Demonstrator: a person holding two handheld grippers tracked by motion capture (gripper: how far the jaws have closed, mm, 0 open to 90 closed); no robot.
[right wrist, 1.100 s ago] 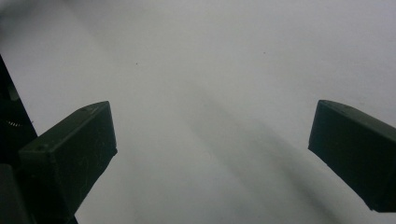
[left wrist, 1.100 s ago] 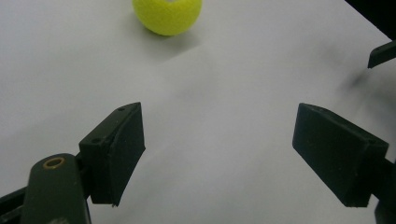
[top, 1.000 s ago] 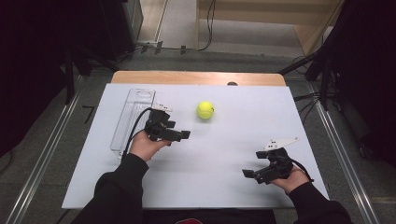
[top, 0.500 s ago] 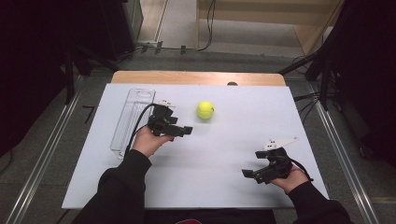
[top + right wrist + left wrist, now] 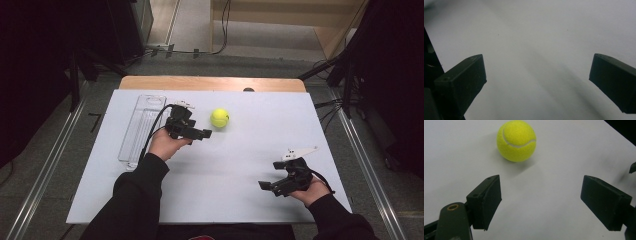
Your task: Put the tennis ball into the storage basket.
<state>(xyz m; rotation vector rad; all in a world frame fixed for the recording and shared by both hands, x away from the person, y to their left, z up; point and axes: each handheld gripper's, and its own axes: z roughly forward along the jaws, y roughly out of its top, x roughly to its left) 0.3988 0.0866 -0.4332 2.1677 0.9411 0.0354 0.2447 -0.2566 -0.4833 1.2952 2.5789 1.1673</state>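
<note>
A yellow tennis ball (image 5: 219, 118) lies on the white table top (image 5: 240, 150), a little past the middle. My left gripper (image 5: 204, 133) is just to its left and nearer the person, its jaws pointing right. In the left gripper view the ball (image 5: 516, 140) sits ahead of the jaws and off to the left; my left gripper (image 5: 541, 200) is open with only bare table between its pads. At the near right my right gripper (image 5: 265, 186) rests low, pointing left. In the right gripper view my right gripper (image 5: 536, 82) stands wide open over bare white surface.
A clear plastic tray (image 5: 141, 129) lies lengthwise along the left side of the table, beside the left hand. A wooden strip (image 5: 210, 83) borders the table's far edge. Metal rails (image 5: 367, 165) run along the floor on both sides.
The left hand and its gripper have moved a short way away from the person, toward the ball. The right hand and the ball have stayed put.
</note>
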